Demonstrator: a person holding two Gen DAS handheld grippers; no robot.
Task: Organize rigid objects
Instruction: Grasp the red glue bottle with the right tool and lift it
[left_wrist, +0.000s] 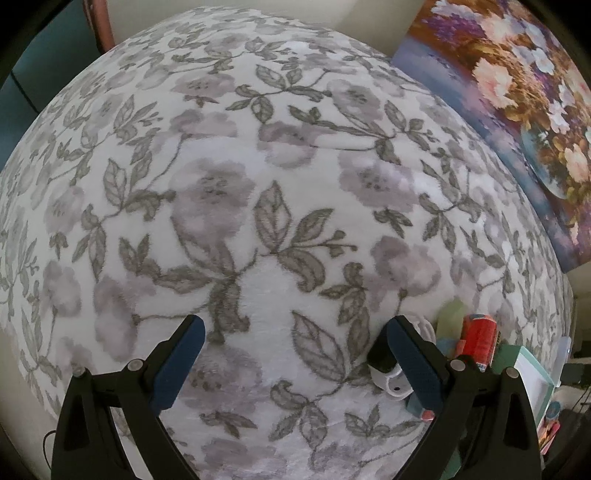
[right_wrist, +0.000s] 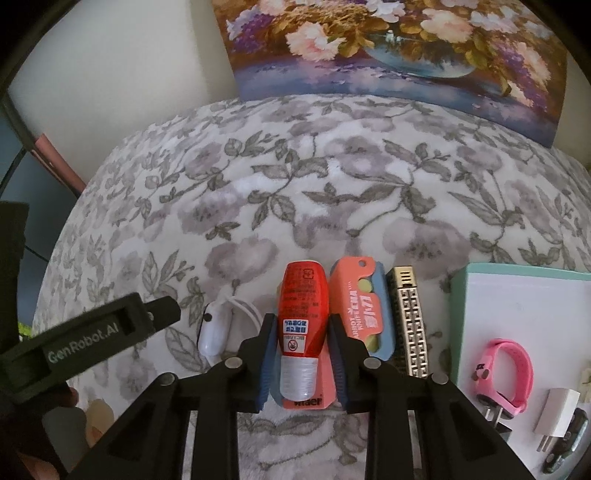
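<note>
My right gripper (right_wrist: 302, 332) is shut on a red bottle (right_wrist: 300, 317) with a clear cap, lying over a coral pack on the floral blanket. Beside it lie a coral-and-blue card pack (right_wrist: 364, 314) and a gold harmonica (right_wrist: 410, 325). A white smartwatch (right_wrist: 214, 328) lies to the left. My left gripper (left_wrist: 295, 343) is open and empty above the blanket; the white watch (left_wrist: 391, 376) lies by its right finger, and the red bottle (left_wrist: 478, 339) shows further right. The left gripper's body (right_wrist: 92, 332) shows in the right wrist view.
A teal-rimmed white tray (right_wrist: 458, 295) at the right holds a pink watch (right_wrist: 506, 373), a white plug (right_wrist: 557, 410) and a dark item. A flower painting (right_wrist: 399, 48) leans on the wall behind. The floral blanket (left_wrist: 258, 184) covers the surface.
</note>
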